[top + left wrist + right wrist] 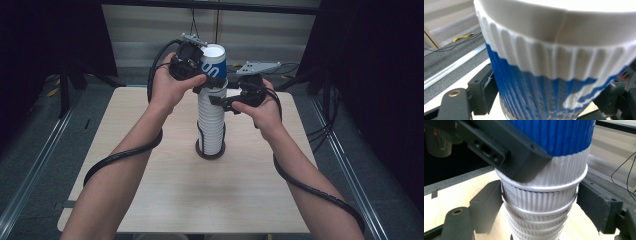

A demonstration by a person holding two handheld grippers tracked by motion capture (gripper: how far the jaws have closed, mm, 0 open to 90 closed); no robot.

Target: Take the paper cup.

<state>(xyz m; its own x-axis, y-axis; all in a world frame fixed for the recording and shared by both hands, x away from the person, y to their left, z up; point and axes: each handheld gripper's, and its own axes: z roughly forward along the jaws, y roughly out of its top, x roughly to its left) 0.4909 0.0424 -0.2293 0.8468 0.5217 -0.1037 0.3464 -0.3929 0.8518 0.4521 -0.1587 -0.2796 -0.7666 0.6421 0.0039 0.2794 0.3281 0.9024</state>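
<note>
Both grippers raised, forearms converging.
Left gripper [202, 70] clamped shut; right gripper [226, 97] fingers spread, just below it.

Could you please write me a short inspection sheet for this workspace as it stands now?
Surface: light wooden table, bare around the stack.
Job's things: tall stack of white ribbed cups on a dark round base; blue-and-white top cup tilted at its top.
Clutter: nothing seen.
Grippers: left gripper shut on the top cup; right gripper with jaws either side of the stack, contact unclear.
Cables: black cable along each forearm.
Surroundings: grey floor, dark curtains.
</note>
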